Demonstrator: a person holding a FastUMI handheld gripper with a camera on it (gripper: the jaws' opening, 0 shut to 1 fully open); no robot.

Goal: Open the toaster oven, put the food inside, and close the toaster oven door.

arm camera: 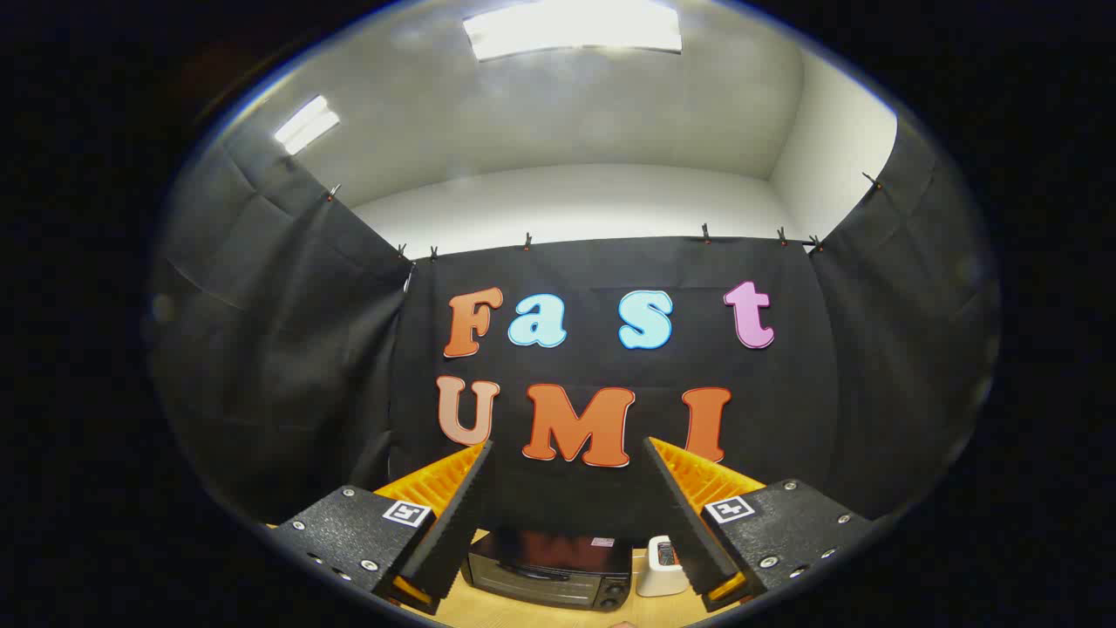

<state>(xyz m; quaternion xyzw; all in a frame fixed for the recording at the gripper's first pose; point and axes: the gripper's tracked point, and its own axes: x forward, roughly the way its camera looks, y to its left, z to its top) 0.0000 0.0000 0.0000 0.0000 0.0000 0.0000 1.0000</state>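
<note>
Between our tongs (567, 515), held wide apart and empty, the closed toaster oven (547, 571) waits on the desk (540, 615); next we reach down for its door handle.

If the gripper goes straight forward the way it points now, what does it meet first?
Probably the black cloth wall behind the toaster oven. The open gripper aims above the oven, which sits low between the fingers, door closed. Depth is hard to judge.
</note>
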